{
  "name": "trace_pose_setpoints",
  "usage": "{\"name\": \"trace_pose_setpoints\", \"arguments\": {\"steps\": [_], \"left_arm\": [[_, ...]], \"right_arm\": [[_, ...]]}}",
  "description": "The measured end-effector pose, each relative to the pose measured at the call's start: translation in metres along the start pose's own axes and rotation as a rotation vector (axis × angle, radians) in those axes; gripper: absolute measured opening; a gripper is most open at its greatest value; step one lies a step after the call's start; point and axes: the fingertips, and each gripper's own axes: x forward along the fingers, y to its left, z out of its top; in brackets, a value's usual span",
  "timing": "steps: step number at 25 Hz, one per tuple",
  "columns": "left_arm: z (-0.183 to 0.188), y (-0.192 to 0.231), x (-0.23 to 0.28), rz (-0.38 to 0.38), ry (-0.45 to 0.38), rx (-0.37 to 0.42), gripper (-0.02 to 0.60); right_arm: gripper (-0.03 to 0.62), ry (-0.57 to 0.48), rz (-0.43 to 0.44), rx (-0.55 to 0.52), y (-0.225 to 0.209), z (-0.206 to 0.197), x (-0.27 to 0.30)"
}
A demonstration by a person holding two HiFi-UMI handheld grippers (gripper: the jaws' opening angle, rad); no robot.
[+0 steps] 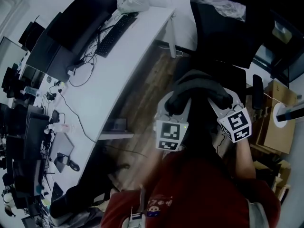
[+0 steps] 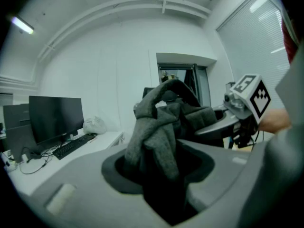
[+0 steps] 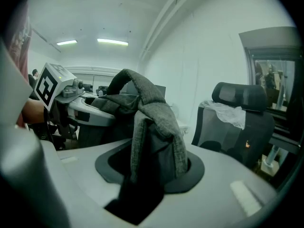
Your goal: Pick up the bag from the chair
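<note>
Head view: bag [image 1: 197, 91] hangs just in front of chair [image 1: 223, 37], with left gripper [image 1: 169, 104] and right gripper [image 1: 224, 101] fingers both clenched on its grey fabric. Keep both grips firm and level so nothing snags the chair.

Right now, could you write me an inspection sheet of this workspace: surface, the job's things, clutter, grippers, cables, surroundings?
Surface: white desk at the left, wood floor beside it.
Job's things: grey bag held up between both grippers; black chair behind it.
Clutter: monitors, keyboard and a white sack on the desk; a pale sheet over the chair's top.
Grippers: left gripper and right gripper are each shut on the bag's fabric.
Cables: black cables trail across the desk.
Surroundings: cardboard boxes at the right; white walls and ceiling lights.
</note>
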Motion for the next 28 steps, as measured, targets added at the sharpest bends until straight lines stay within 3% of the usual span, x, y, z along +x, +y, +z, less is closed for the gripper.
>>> {"name": "trace_pose_setpoints", "arguments": {"steps": [10, 28], "left_arm": [[0.002, 0.030, -0.046, 0.094, -0.018, -0.012, 0.192], [0.000, 0.042, -0.066, 0.129, -0.025, -0.012, 0.193]], "right_arm": [[0.160, -0.029, 0.077, -0.058, 0.041, 0.031, 0.014], [0.161, -0.034, 0.111, -0.073, 0.060, 0.040, 0.020]]}}
